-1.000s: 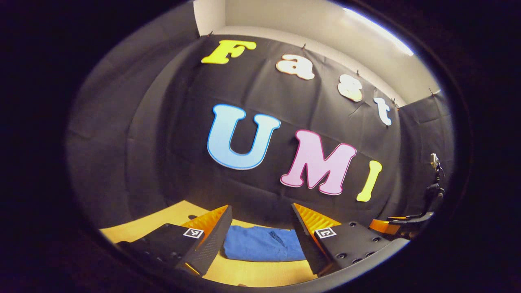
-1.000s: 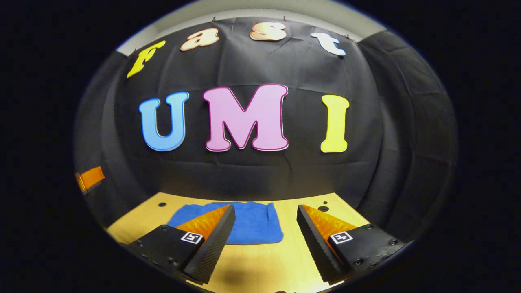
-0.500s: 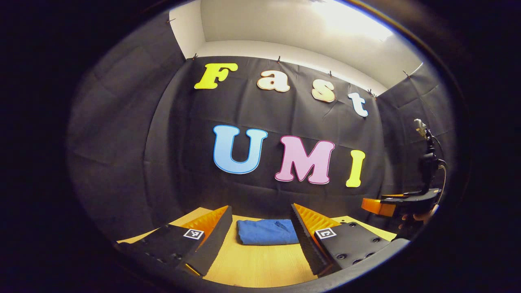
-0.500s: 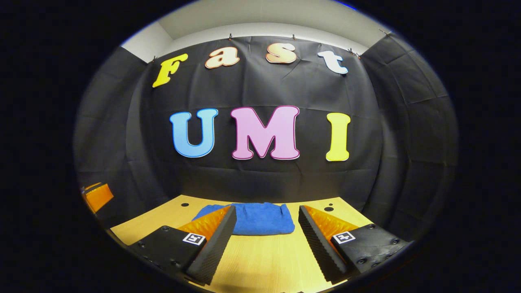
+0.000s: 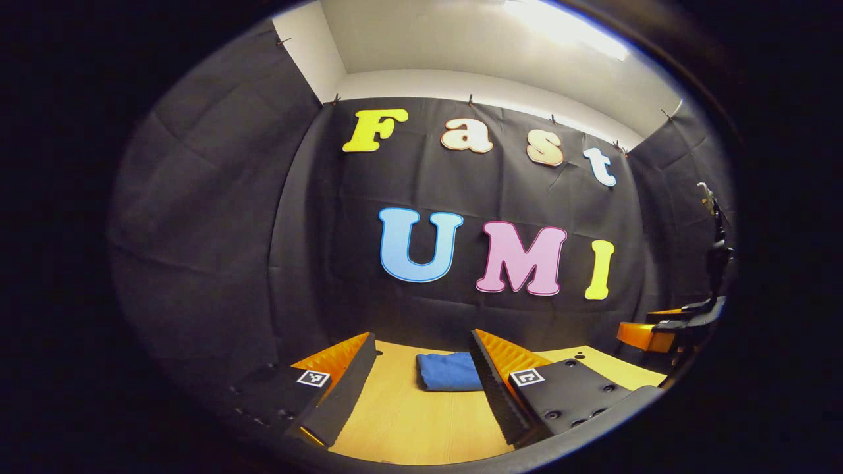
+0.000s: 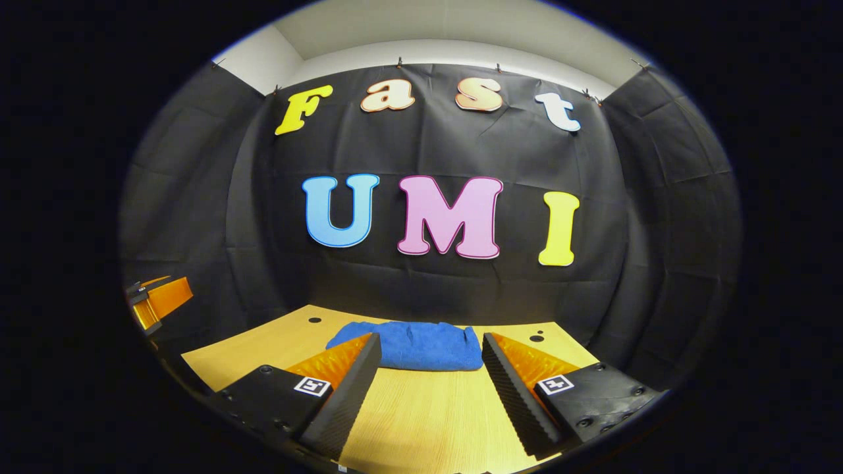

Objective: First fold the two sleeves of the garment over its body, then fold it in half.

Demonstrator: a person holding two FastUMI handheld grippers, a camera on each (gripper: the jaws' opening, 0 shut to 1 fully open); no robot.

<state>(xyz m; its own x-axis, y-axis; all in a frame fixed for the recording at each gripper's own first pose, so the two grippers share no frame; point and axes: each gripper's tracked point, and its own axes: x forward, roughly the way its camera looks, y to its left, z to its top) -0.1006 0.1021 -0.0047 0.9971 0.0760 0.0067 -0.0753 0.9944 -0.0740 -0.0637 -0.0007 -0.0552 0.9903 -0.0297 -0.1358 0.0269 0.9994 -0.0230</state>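
The blue garment (image 5: 448, 370) lies folded into a compact bundle on the wooden table (image 5: 402, 421), toward the back wall. In the right gripper view the same garment (image 6: 415, 345) rests flat beyond the fingers. My left gripper (image 5: 421, 368) is open, held above the table well short of the garment, with nothing between its fingers. My right gripper (image 6: 431, 368) is open too, raised over the table (image 6: 428, 421) in front of the garment and holding nothing. The right gripper (image 5: 665, 332) also appears far right in the left gripper view, and the left gripper (image 6: 155, 299) at the left edge of the right gripper view.
Black cloth walls close the booth behind and beside the table. Small dark holes (image 6: 315, 320) dot the tabletop near its back corners. Bare wood stretches between the garment and both grippers.
Both grippers have drawn back and up from the garment, which now looks smaller and farther off. The garment itself lies still. Both stay open.
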